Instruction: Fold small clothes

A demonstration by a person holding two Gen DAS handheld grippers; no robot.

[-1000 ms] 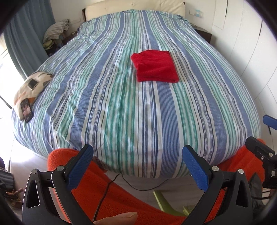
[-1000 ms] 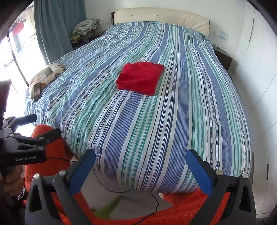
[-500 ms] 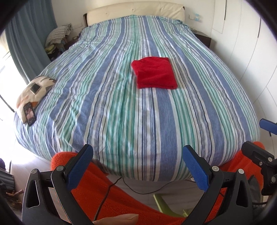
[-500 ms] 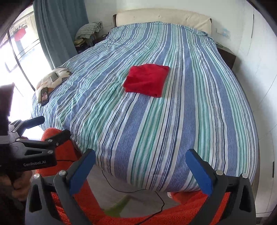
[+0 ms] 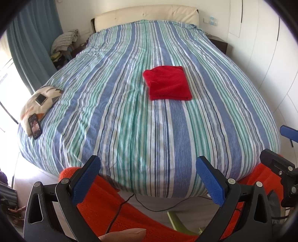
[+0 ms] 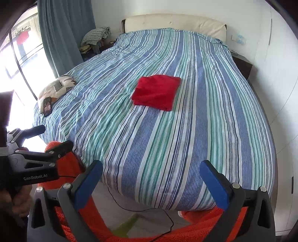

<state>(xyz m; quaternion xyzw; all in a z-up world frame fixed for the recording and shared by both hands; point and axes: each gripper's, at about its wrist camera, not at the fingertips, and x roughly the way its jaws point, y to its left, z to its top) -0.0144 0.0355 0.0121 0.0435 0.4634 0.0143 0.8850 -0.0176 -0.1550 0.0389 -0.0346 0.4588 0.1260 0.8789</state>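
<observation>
Left gripper (image 5: pixel 148 176): I see its two blue-padded fingers spread wide at 6 o'clock in the left wrist view, nothing between them, held off the foot of the bed

Right gripper (image 6: pixel 151 181): same story from my right wrist view, fingers wide apart at 6 o'clock and holding nothing; in the left wrist view I catch part of it at 4 o'clock

Red cloth (image 5: pixel 167 82): folded into a neat rectangle, lying flat on the bed cover (image 5: pixel 130 111), at about 1 o'clock from centre in the left view and just above centre in the right view (image 6: pixel 155 92); well apart from both grippers

Bed cover: blue, green and white stripes running head to foot, lightly wrinkled, draped over the foot edge

Headboard (image 5: pixel 147 14): cream, padded, at 12 o'clock

Orange fabric (image 5: pixel 115 203): fuzzy, bunched low under both grippers at 6 o'clock, below the foot of the bed; I cannot tell what garment it is

Cushion (image 5: pixel 40 101): patterned, at 9 o'clock on the bed's left edge, with a small pale device lying on it

Phone (image 5: pixel 34 126): dark, screen lit, lying on the near end of the cushion and overhanging onto the cover

Curtain (image 6: pixel 61 33): teal, at 10 o'clock beside a bright window

Cable (image 5: pixel 149 202): dark, trailing across the floor below the bed's foot
</observation>
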